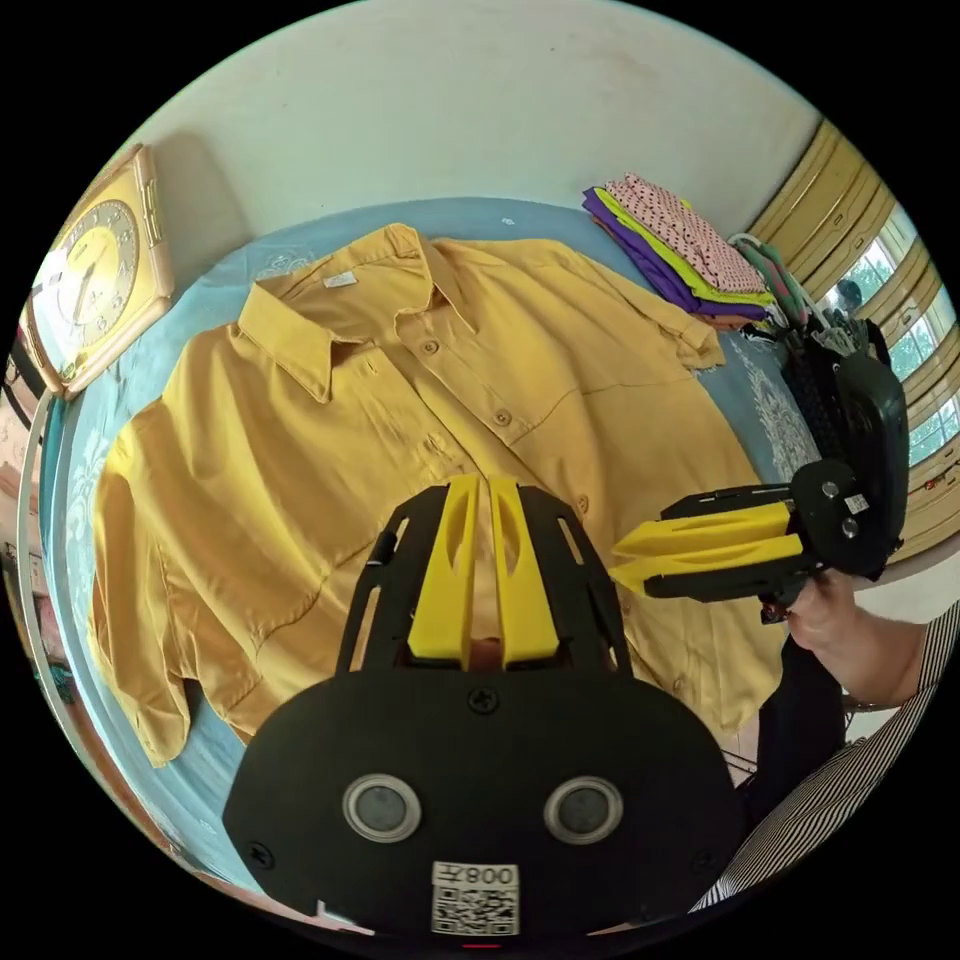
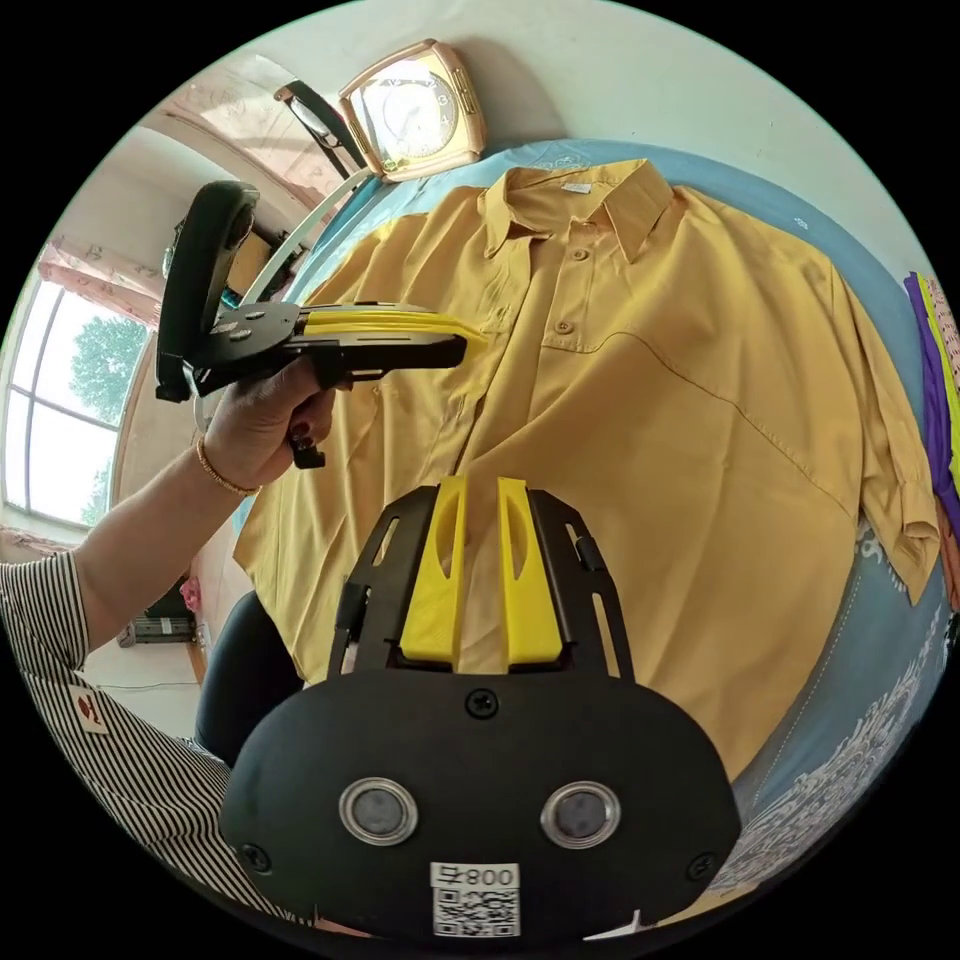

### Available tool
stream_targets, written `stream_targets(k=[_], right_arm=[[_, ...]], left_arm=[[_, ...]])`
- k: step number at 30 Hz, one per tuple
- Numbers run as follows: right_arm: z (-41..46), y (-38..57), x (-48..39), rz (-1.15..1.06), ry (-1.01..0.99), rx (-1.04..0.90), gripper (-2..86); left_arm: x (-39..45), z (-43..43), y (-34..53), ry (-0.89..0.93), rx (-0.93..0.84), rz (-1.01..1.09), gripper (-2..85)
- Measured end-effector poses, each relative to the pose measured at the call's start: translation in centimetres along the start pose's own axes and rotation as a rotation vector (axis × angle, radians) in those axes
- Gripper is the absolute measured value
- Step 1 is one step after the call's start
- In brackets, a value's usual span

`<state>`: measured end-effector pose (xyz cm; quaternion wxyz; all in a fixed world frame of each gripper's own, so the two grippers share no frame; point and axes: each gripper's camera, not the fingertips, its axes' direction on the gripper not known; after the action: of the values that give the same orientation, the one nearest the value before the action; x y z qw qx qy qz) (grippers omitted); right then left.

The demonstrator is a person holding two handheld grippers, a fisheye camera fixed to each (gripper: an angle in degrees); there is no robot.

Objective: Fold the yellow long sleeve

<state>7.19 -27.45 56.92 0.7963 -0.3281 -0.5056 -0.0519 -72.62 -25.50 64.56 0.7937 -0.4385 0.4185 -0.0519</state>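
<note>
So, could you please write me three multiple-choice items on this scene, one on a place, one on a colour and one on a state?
1. Where does the clock stand?
A. against the wall beside the shirt's collar
B. on the pile of folded clothes
C. on the floor

2. What colour is the sheet under the yellow shirt?
A. red
B. light blue
C. white

3. How does the yellow shirt lie?
A. folded in half
B. rolled into a bundle
C. spread flat, front up and buttoned

Answers:
1. A, since it leans on the wall near the collar.
2. B, as blue shows all round the shirt's edges.
3. C, because the button placket and collar face up with no body fold visible, and the left gripper and right gripper hover above it, jaws nearly together, gripping nothing.
</note>
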Motion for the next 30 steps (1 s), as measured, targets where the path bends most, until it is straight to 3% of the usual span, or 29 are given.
stream_targets(k=[8,15,26,30], right_arm=[[2.1,1.1,-1.7,0.023,0.1,0.011,9.7],[2.8,1.4,-2.3,0.027,0.217,0.016,3.0],[0.2,3.4,0.3,0.05,-0.046,0.044,0.2],[-0.7,3.7,0.0,0.028,-0.128,0.064,0.2]], left_arm=[[-3.7,2.2,-6.0,0.003,0.023,-0.149,7.7],[-4.9,3.3,-8.4,0.007,0.0,-0.161,3.1],[-6.1,-0.3,-8.4,0.081,0.098,-0.155,0.5],[-7.2,-1.5,-7.7,0.029,0.106,-0.153,0.6]])
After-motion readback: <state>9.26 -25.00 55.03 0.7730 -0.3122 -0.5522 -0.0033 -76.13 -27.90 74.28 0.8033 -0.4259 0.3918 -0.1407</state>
